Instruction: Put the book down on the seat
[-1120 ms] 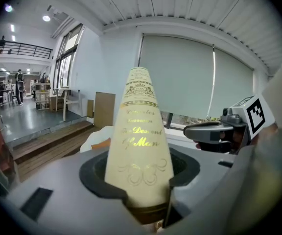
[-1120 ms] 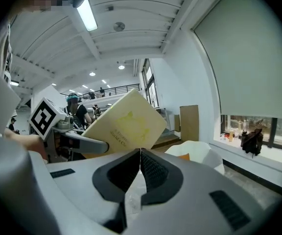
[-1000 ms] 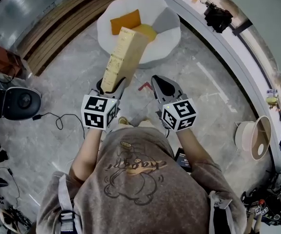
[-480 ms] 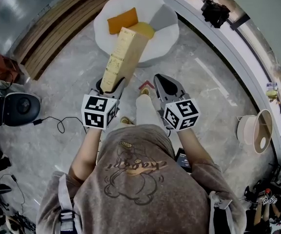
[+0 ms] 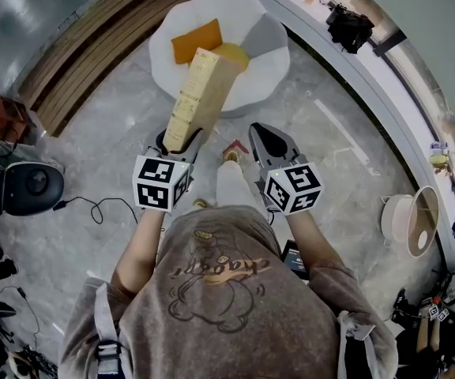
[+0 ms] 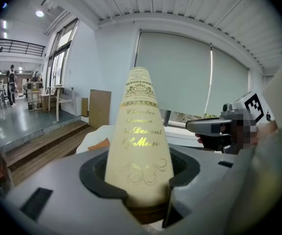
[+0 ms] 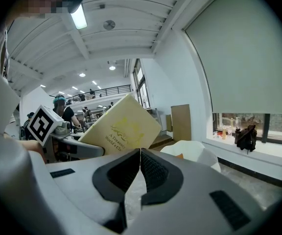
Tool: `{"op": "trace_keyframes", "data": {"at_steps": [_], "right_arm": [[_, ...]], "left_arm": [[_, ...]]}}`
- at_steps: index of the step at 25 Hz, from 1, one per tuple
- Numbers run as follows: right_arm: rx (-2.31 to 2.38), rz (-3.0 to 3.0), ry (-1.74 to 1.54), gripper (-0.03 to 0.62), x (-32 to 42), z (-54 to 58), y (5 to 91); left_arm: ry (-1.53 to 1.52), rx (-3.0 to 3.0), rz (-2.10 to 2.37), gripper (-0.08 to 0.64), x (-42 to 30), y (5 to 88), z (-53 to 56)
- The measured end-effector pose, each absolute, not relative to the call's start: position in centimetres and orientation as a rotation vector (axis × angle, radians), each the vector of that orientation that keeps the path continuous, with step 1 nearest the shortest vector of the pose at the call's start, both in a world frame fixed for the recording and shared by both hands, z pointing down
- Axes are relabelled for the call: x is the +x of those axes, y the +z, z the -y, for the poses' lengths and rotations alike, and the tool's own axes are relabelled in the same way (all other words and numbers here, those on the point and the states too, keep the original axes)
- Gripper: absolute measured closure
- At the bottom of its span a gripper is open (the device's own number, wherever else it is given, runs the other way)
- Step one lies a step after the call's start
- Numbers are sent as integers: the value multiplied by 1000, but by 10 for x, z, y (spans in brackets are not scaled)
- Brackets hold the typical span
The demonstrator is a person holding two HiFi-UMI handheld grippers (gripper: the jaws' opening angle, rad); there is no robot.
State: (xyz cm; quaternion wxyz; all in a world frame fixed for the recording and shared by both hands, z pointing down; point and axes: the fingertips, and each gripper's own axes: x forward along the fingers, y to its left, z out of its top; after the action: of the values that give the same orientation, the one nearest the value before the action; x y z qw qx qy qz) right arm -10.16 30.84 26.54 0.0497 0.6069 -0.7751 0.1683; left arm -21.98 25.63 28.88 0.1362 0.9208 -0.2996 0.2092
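Clamping the book (image 5: 200,93) tilted forward, left gripper (image 5: 182,137) beside apparently closed right gripper (image 5: 268,137).

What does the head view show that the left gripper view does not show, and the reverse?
Only the head view shows the left gripper's own marker cube, the print on the person's shirt and a round black device on the floor. Only the left gripper view shows the gold lettering on the book's spine, the window blinds and the ceiling. Both show the book gripped in the left tongs, the white seat ahead, and the right tongs.
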Motion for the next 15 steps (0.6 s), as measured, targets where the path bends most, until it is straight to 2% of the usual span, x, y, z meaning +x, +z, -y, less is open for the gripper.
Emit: {"op": "trace_keyframes", "data": {"at_steps": [15], "right_arm": [[1814, 2385, 535, 571, -55, -211, 267]], "left_arm": [[653, 2647, 864, 347, -172, 294, -166]]}}
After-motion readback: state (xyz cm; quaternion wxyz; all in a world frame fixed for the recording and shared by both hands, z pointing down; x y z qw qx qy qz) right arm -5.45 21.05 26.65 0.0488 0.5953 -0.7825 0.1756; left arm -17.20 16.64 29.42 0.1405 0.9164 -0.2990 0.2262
